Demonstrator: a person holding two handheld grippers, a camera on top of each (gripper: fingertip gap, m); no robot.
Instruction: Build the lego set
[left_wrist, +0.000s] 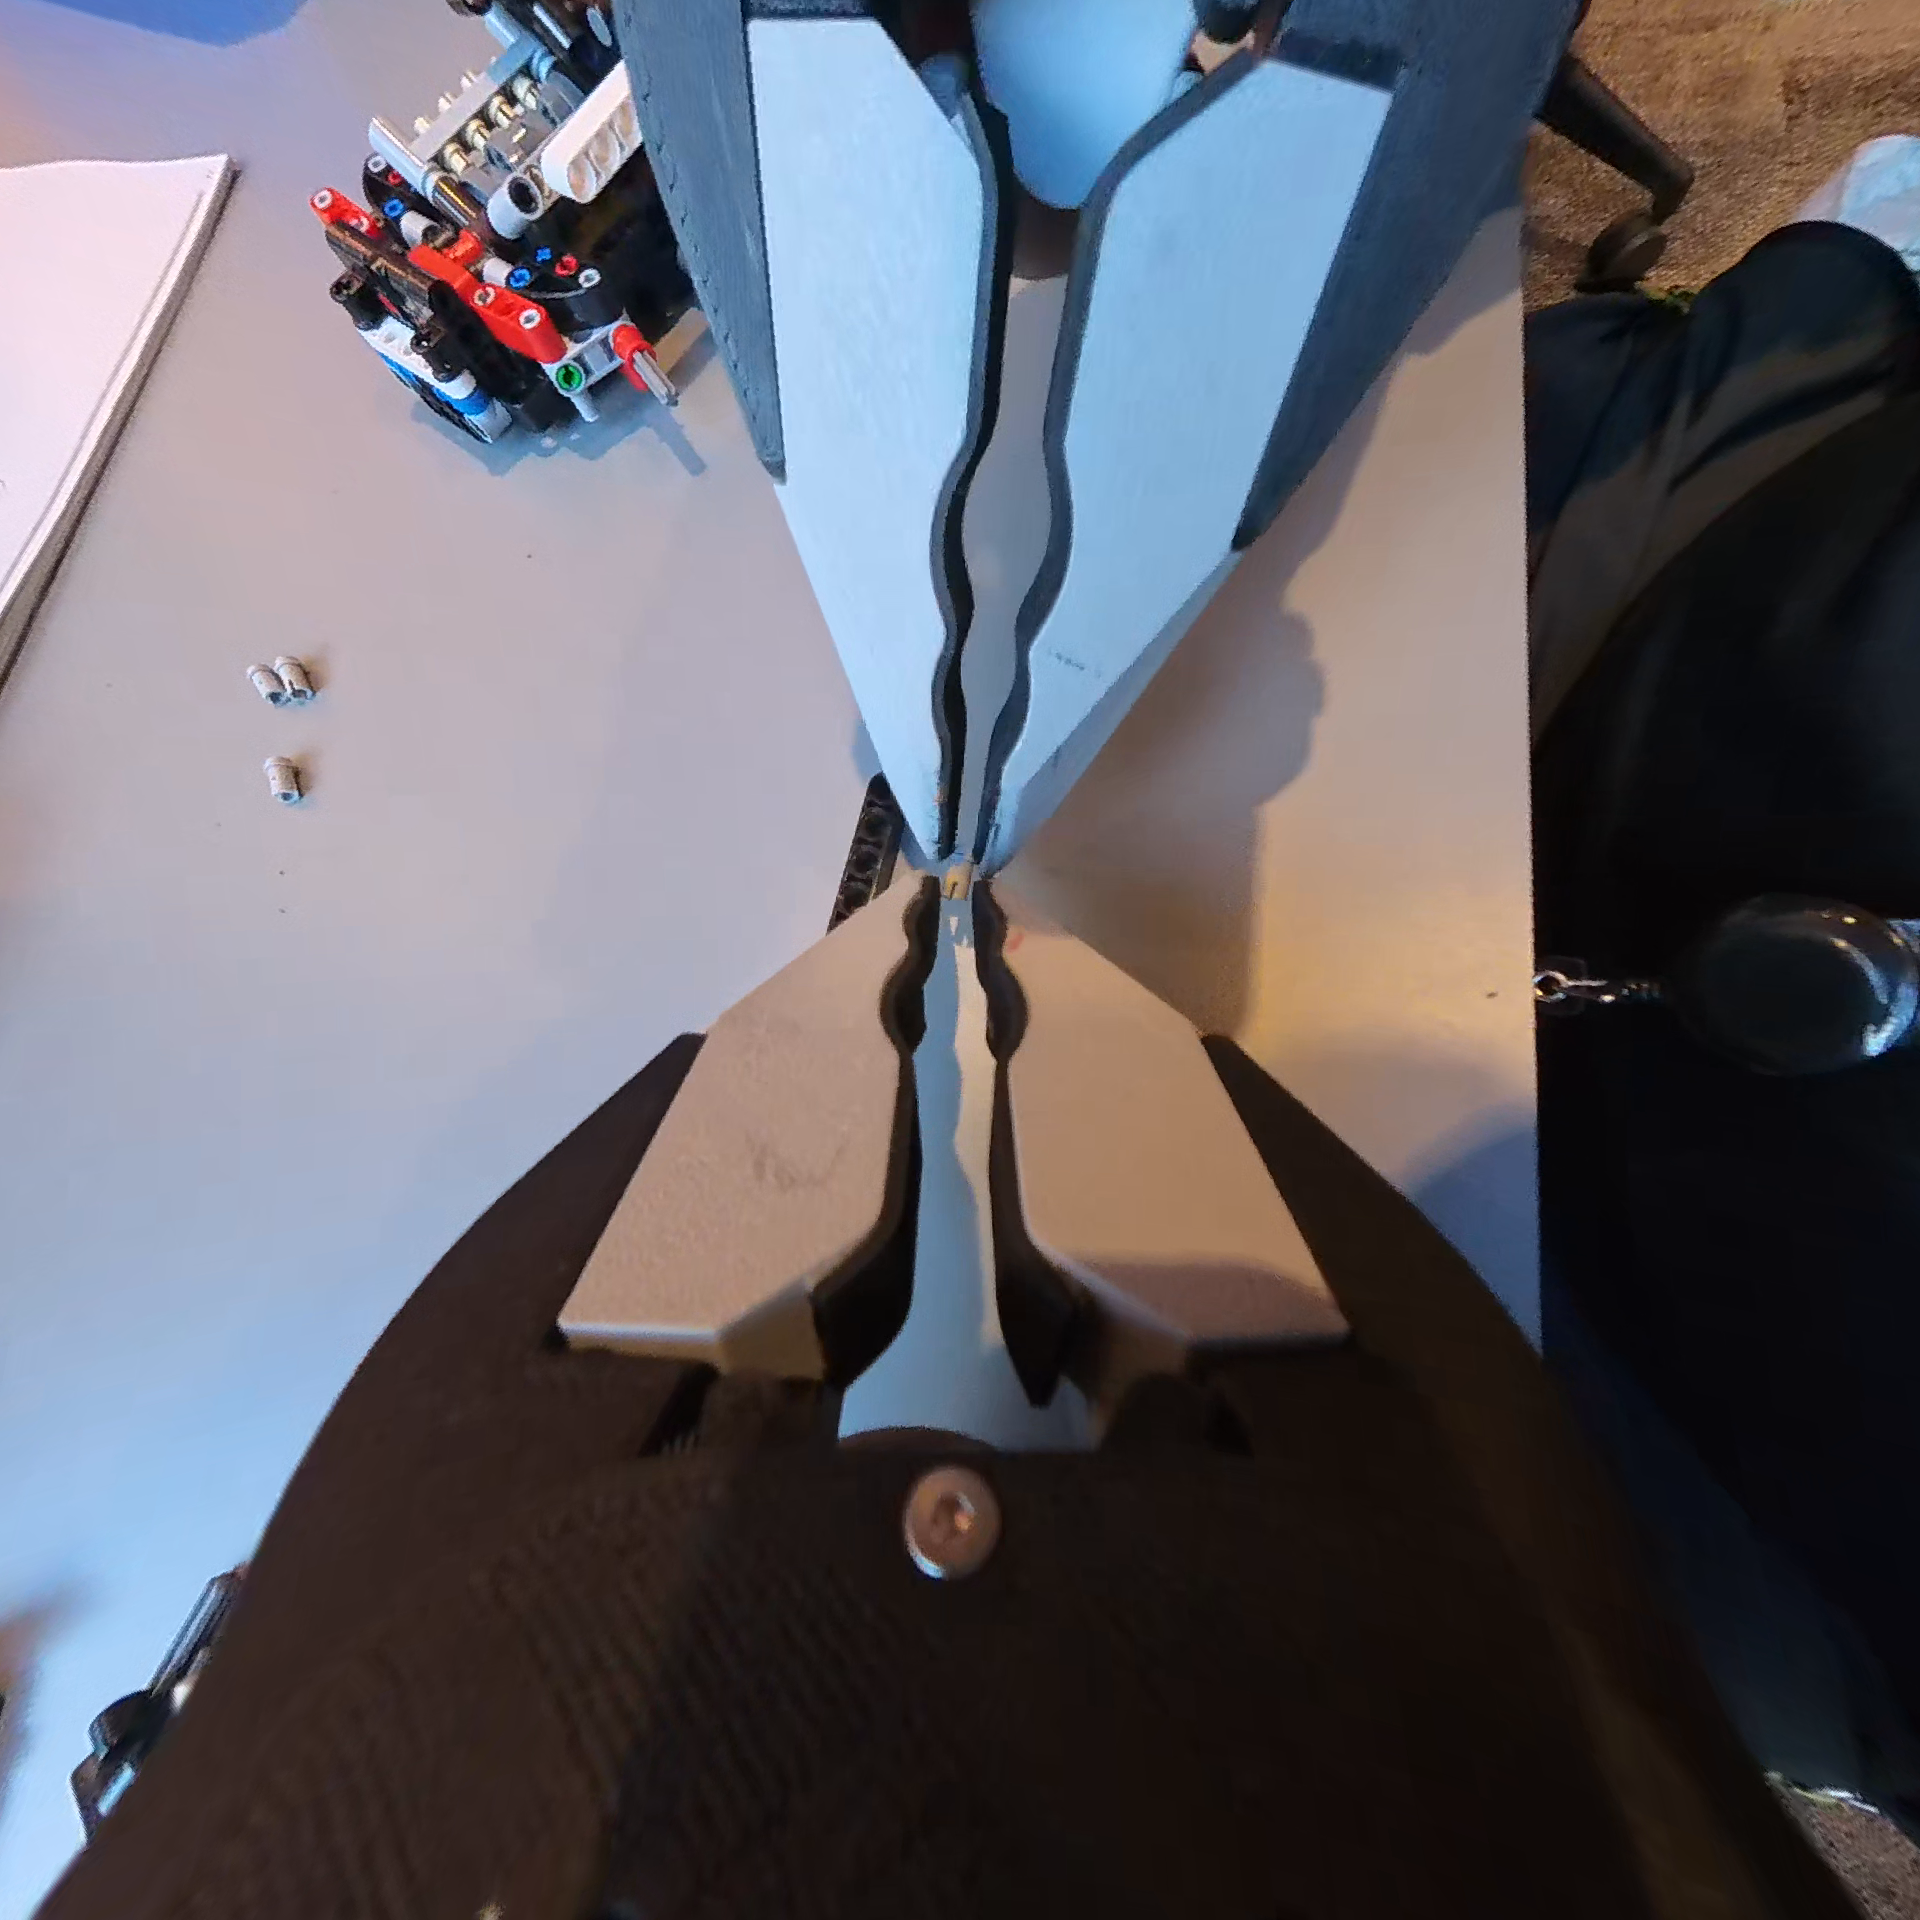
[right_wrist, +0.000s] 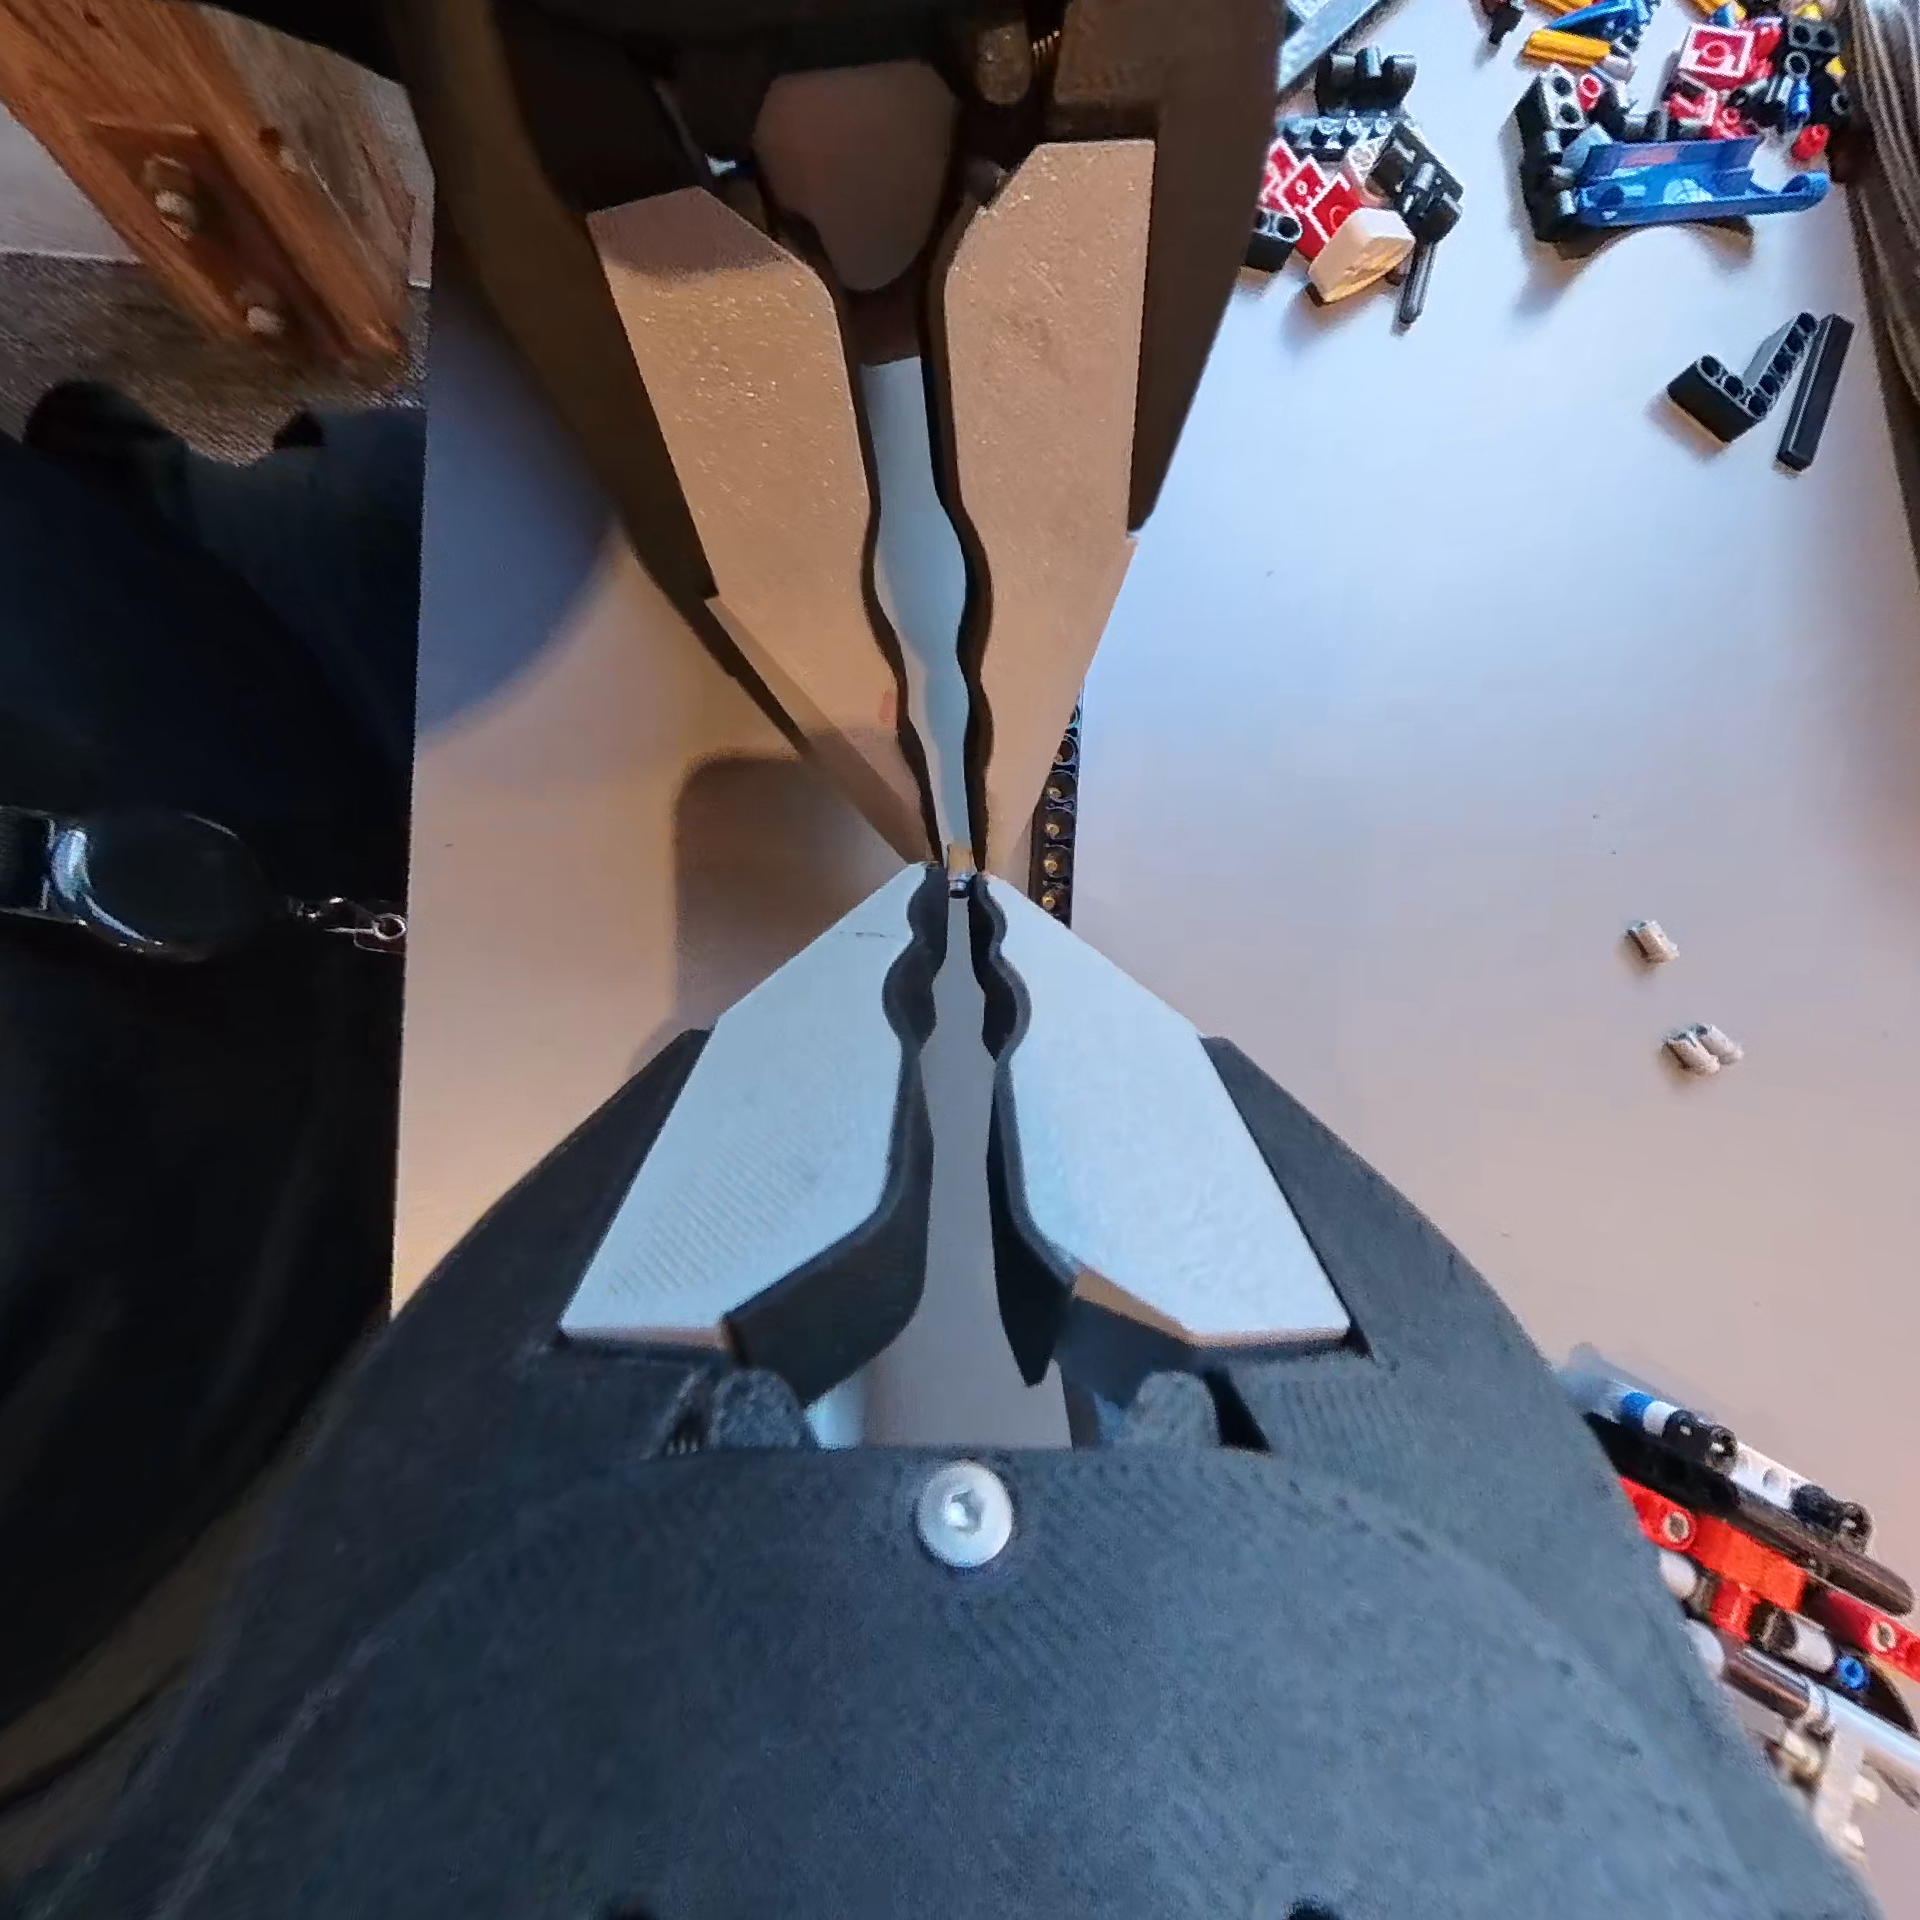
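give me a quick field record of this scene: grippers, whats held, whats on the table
left hand-held gripper: tip to tip with the right one, nearly shut
right hand-held gripper: shut on small tan pin
black beam: lies on the table under the tips
grey connectors: three, loose, apart from the grippers
partly built model: far side of the table
loose parts pile: on the table
white booklet: table edge

Table (left_wrist: 520, 935): you see a flat grey top that runs up to a straight edge on your right.
Paper (left_wrist: 94, 343): a white stack lies on the table at your far left.
Chair leg (left_wrist: 1621, 156): it is black with a little wheel (left_wrist: 1631, 249) and stands on the brown carpet (left_wrist: 1745, 73).
Wood piece (right_wrist: 208, 177): it is brown, with screws in it, up in the corner.
Black clip (right_wrist: 135, 883): it is shiny, with a small metal hook (right_wrist: 358, 920).
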